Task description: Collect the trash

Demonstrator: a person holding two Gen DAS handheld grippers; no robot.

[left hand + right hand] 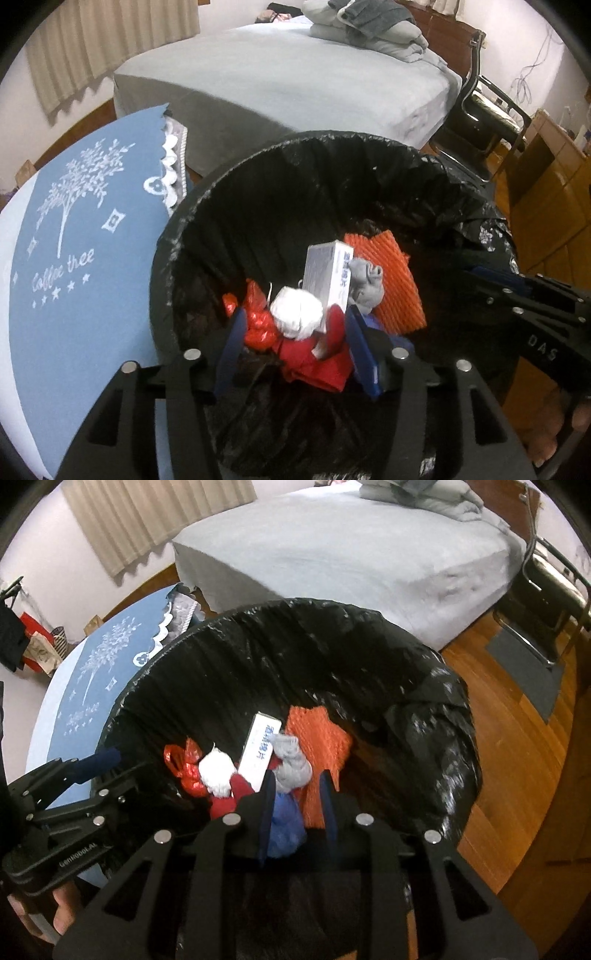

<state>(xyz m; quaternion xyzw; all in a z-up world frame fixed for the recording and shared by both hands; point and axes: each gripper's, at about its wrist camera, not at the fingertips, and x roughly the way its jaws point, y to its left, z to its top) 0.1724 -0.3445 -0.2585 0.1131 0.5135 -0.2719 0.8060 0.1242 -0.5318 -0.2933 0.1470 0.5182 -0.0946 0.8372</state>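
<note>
Both grippers point steeply down into a round bin (162, 258) lined with a black bag (424, 716), and the trash lies heaped at its bottom. Nearest, between the 2 blue fingers of the left gripper (291, 347), lies a red wrapper (314, 362) with a white crumpled wad (295, 314) on it; the jaws stand apart and the pads press on nothing. A crinkled red bag (255, 314) sits just left of the wad. Behind these a white box (328, 273) stands tilted on end, a grey wad (365, 284) touches its right side, and an orange ridged sheet (395, 280) leans at the far right. In the right wrist view the right gripper (297, 805) has its fingers narrowly apart with a blue bag (284, 823) hanging between them; whether the pads still pinch it I cannot tell. A hand (62, 912) grips the left tool at the lower left. Left of the bin lies a blue cloth (74, 229) printed with a white tree. Beyond the bin stands a bed (295, 92) with folded bedding (369, 29) at its far end, a dark chair (480, 110) to the right on the wooden floor (517, 775), and a curtain (147, 517) at the far left.
</note>
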